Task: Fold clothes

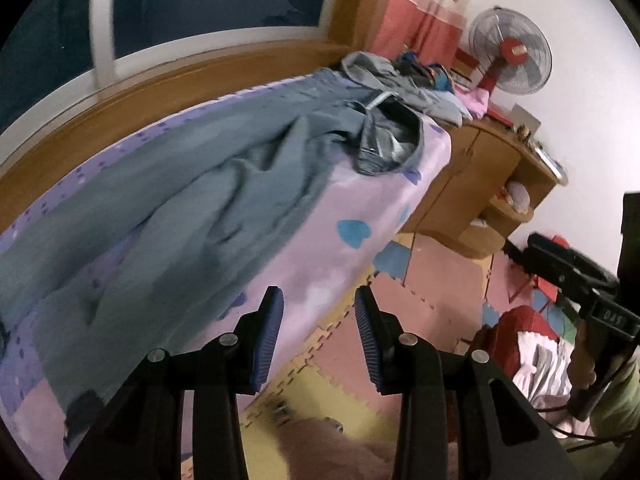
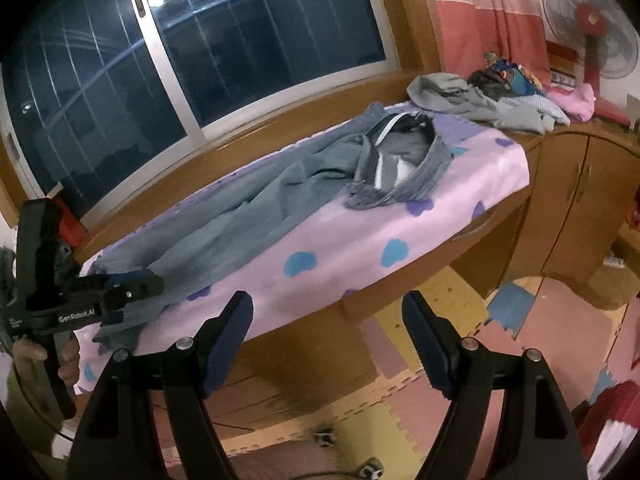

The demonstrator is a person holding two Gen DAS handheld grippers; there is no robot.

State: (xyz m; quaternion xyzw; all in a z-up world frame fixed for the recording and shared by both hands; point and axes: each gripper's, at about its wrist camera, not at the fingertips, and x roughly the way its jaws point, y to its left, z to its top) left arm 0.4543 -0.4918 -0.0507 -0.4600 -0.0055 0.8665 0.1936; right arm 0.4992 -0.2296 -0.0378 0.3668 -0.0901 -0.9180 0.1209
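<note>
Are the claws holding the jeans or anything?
No. Both the left claw and right claw are open and empty; the jeans lie untouched on the bed.

Jeans (image 2: 256, 208) lie lengthwise on the pink bench (image 2: 360, 240); right tongs (image 2: 328, 344) hang open, empty, near its edge.

Rumpled grey-blue jeans (image 2: 248, 204) lengthwise on bed

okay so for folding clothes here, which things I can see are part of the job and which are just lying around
Part of the job:
- grey-blue jeans spread on the pink heart-print cover
- pile of clothes at the far end
- left gripper and right gripper, both empty

Lying around:
- electric fan
- wooden cabinet
- foam floor mats
</note>
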